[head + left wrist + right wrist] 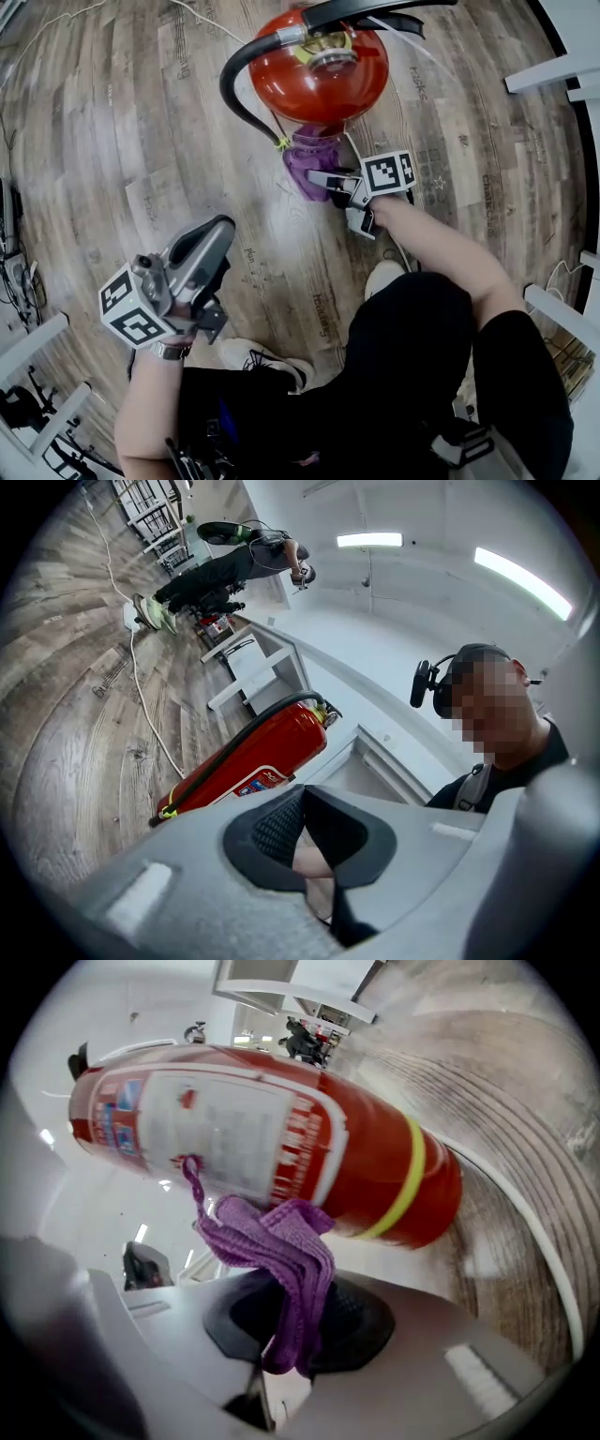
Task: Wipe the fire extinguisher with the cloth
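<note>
A red fire extinguisher (319, 70) with a black hose (239, 80) stands on the wooden floor, seen from above in the head view. My right gripper (328, 180) is shut on a purple cloth (311, 159), whose bunched end lies against the cylinder's near side, low down. The right gripper view shows the cloth (281, 1241) clamped between the jaws of that gripper (300, 1321), in front of the labelled red body (309, 1147) with its yellow band. My left gripper (211, 248) hangs well back at the lower left, shut and empty. From the left gripper (302, 832) the extinguisher (248, 761) looks distant.
White shelf frames (553, 70) stand at the right edge and more white frames (37, 347) at the lower left. A white cable (202, 19) runs over the floor behind the extinguisher. My shoes (384, 277) rest near the right gripper. Another person (487, 714) with a headset appears in the left gripper view.
</note>
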Motion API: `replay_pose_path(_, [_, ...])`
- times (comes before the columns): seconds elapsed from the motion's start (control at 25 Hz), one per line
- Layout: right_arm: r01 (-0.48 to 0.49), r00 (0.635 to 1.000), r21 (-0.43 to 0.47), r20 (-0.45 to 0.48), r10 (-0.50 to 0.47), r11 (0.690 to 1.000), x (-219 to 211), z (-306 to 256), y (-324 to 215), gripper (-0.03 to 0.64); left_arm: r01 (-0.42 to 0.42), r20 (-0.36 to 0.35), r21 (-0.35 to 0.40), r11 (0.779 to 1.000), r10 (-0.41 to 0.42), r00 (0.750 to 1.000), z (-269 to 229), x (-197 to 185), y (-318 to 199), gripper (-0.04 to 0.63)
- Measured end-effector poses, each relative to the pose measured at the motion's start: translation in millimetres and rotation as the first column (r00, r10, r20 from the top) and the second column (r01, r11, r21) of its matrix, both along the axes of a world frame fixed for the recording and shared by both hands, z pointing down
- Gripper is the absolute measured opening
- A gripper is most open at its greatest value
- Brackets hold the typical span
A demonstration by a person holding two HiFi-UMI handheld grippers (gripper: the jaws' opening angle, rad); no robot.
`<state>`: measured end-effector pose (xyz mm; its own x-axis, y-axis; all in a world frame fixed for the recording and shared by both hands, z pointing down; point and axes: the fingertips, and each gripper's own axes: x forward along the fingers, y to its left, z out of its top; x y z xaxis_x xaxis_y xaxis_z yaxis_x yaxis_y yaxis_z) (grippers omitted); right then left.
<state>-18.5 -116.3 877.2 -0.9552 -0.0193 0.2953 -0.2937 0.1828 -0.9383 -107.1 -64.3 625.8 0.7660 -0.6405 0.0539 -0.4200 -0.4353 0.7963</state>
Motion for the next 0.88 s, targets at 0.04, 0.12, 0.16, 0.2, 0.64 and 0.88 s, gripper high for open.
replay_pose_path(0.04, [-0.003,0.999,0.014,0.038,0.003,1.000,-1.7,-20.6,-0.1,0.071,-0.003,-0.001,0.004,1.000,0.003,1.000,-1.1,0.7,-0.6,-0.003])
replay_pose_path(0.12, [-0.007,0.993,0.040,0.121,0.003,0.999,-6.9,-68.6,-0.4,0.071,-0.006,-0.004,0.010,1.000,0.006,1.000,-3.0,2.0,-1.7,-0.003])
replay_pose_path(0.16, [-0.007,0.988,0.055,0.156,-0.002,0.998,-9.6,-92.9,-0.7,0.071,-0.008,-0.007,0.011,1.000,0.008,1.000,-3.9,2.9,-2.2,-0.003])
replay_pose_path(0.2, [-0.005,0.983,0.071,0.182,-0.008,0.997,-12.0,-115.9,-1.4,0.071,-0.010,-0.009,0.012,1.000,0.010,1.000,-4.8,3.8,-2.6,-0.003])
replay_pose_path(0.64, [-0.142,0.941,0.100,0.321,0.104,0.985,-41.5,-289.2,-25.5,0.071,-0.014,-0.030,0.036,0.999,0.015,0.999,-21.6,1.6,3.5,-0.003])
replay_pose_path(0.88, [-0.245,0.927,0.007,0.295,0.232,0.970,-69.1,-286.1,-40.2,0.067,-0.002,-0.030,0.048,0.999,0.004,1.000,-30.4,-5.5,9.0,-0.003])
